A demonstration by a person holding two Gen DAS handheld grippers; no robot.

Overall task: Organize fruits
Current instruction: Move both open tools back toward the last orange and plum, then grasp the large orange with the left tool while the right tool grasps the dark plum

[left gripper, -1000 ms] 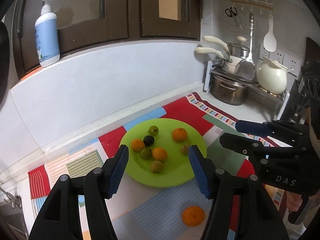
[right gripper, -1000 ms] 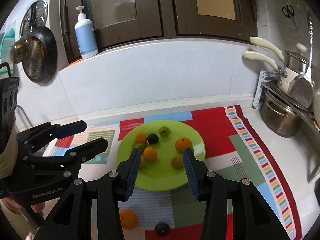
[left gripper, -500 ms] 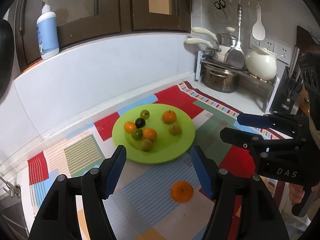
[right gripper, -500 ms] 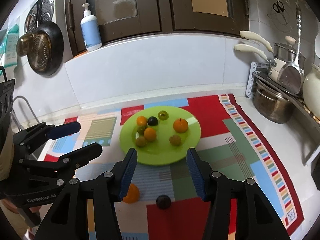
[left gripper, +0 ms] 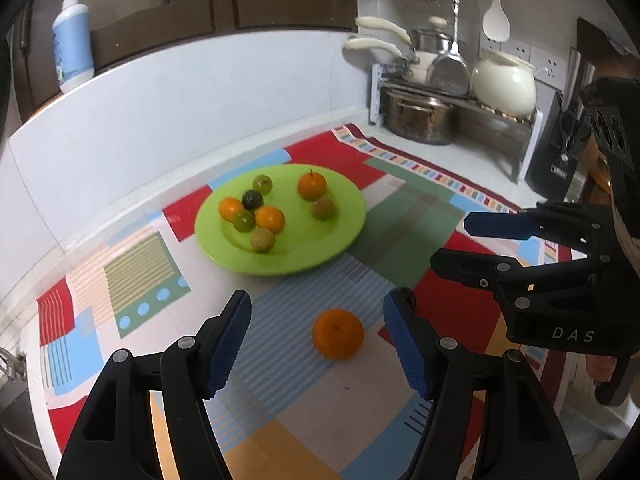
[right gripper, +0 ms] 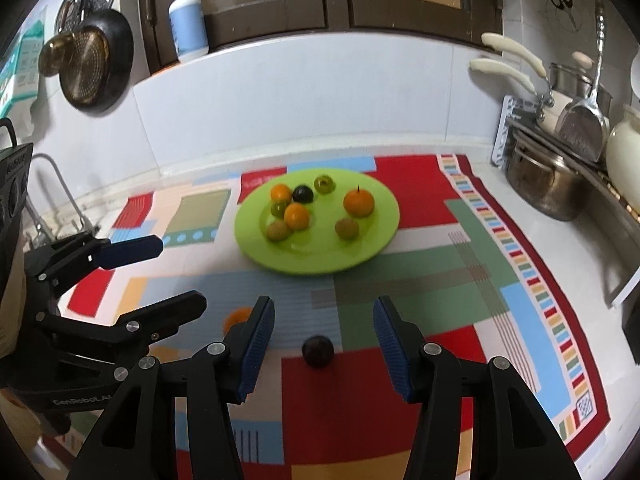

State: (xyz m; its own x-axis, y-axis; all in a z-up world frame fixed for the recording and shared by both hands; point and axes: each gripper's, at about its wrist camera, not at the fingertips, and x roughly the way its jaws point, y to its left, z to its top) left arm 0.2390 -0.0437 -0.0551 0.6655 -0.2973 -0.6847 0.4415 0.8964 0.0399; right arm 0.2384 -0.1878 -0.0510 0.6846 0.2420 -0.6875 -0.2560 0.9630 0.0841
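On the bright mat point(left gripper: 288, 400) sits a green plate point(left gripper: 320, 256) with seven small fruits on it. An orange point(left gripper: 338, 334) lies on the mat, away from the plate, between the wide-apart fingers of the left claw point(left gripper: 318, 338), which holds nothing. A dark plum point(right gripper: 318, 351) lies on the mat between the fingers of the right claw point(right gripper: 324, 350), also spread wide and holding nothing.
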